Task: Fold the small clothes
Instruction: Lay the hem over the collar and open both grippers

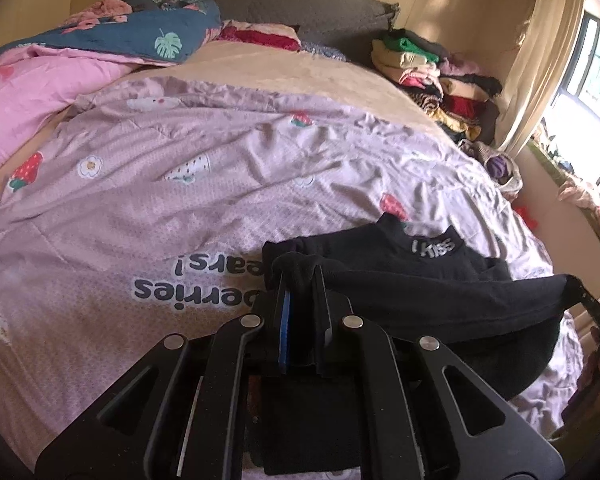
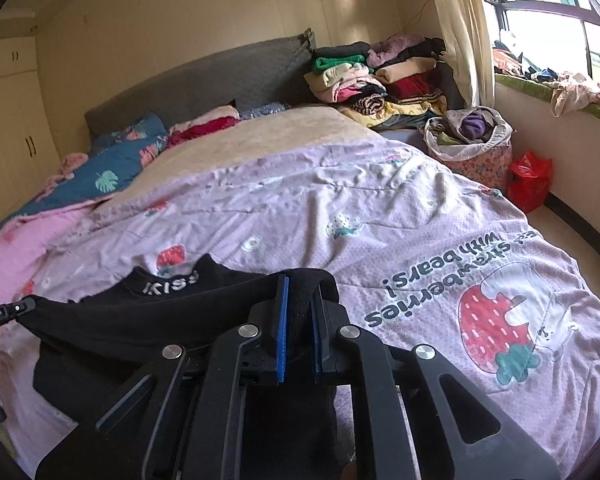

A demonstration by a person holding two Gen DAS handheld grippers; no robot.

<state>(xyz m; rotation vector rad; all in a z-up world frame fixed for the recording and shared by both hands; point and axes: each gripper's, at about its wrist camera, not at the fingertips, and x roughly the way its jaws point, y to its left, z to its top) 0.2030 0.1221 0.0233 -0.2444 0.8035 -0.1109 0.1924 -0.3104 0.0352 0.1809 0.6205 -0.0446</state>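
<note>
Both tongs, left gripper [image 1: 300,280] and right gripper [image 2: 300,292], are clamped on the black top [image 1: 420,280]; keep its edge taut and level, lowering toward the collar at centre frame.

The black top's collar [image 1: 436,247] is showing white letters, "KISS" with a stroke before it; in the right wrist view [image 2: 168,285] they're partly creased. The pink quilt [image 2: 420,200] is carrying upside-down dark print, "strawberries with bears!" [image 2: 452,276], beside a strawberry picture. In the left wrist view only "berries" and "ears!" [image 1: 196,280] are showing.
</note>
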